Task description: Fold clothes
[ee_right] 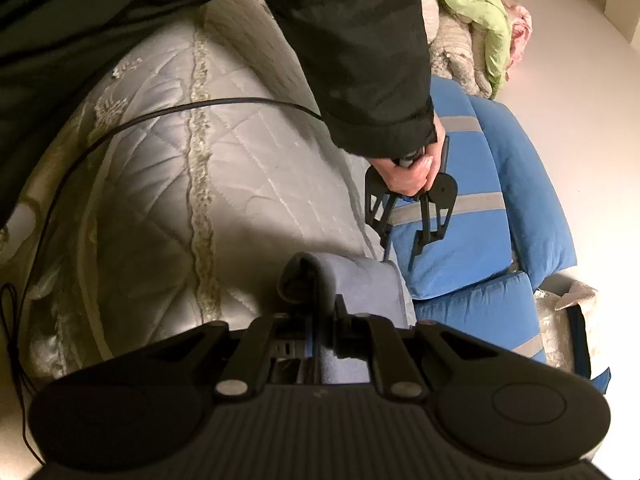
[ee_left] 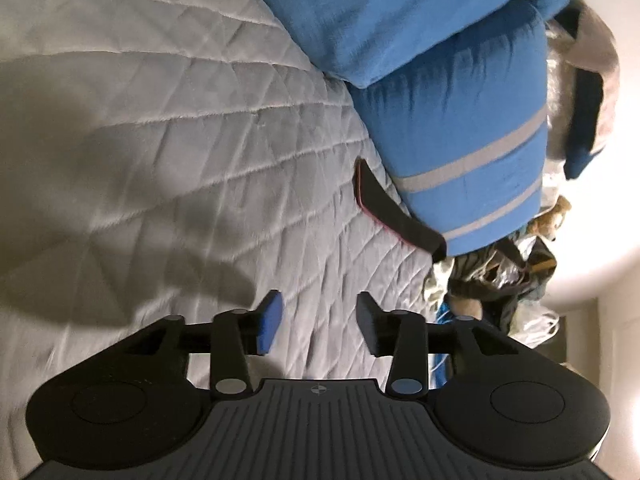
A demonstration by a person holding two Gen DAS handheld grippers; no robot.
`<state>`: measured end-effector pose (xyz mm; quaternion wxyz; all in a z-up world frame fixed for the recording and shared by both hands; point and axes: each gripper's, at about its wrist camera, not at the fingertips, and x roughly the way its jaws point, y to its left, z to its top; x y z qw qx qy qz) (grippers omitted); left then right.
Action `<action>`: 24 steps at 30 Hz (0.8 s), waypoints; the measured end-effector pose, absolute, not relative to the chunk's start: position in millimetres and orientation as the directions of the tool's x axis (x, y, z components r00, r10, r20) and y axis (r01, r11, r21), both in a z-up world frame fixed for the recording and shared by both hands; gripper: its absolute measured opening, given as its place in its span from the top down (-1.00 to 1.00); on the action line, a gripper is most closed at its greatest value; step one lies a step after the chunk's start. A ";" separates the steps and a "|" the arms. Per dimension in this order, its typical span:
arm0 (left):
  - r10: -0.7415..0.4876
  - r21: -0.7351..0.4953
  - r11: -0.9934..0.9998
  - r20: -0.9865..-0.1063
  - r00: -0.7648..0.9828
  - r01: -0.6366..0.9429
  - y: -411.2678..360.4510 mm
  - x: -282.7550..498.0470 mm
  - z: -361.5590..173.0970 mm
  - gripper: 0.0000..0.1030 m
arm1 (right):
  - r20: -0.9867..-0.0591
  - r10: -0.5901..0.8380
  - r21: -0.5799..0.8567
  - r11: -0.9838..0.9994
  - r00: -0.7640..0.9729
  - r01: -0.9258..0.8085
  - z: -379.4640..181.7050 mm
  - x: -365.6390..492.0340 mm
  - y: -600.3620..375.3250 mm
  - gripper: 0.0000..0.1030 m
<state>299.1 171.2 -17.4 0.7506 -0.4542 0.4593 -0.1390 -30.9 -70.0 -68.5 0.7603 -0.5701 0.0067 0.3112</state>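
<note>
Left wrist view: my left gripper [ee_left: 318, 322] hangs with its jaws apart and nothing between them, over the white quilt [ee_left: 168, 120], near the blue striped bedding [ee_left: 460, 120]. My right gripper [ee_right: 320, 320] is clamped tight on a fold of grey cloth [ee_right: 360, 280] lying on the quilt beside that bedding
</note>
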 end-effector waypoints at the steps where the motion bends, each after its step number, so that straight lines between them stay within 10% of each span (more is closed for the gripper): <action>1: -0.619 -0.800 0.563 -0.573 0.537 -0.205 169.7 292.3 -14.0 0.11 | -0.362 0.465 -0.864 0.158 0.808 -0.479 -68.9 -31.3 -70.4 1.00; 2: -0.615 -0.791 0.578 -0.584 0.529 -0.202 168.8 284.1 -11.3 0.03 | -0.358 0.464 -0.864 0.164 0.810 -0.476 -69.4 -31.2 -70.6 0.99; 9: -0.614 -0.778 0.589 -0.607 0.504 -0.219 159.6 218.1 -12.5 -0.10 | -0.306 0.488 -0.844 0.257 0.817 -0.470 -60.0 -37.1 -78.8 -0.88; 24: -0.725 -0.826 0.537 -0.555 0.408 -0.169 112.5 191.6 -35.9 -0.10 | -0.282 0.432 -0.464 0.720 0.856 -0.516 -8.8 -13.9 -171.1 -1.00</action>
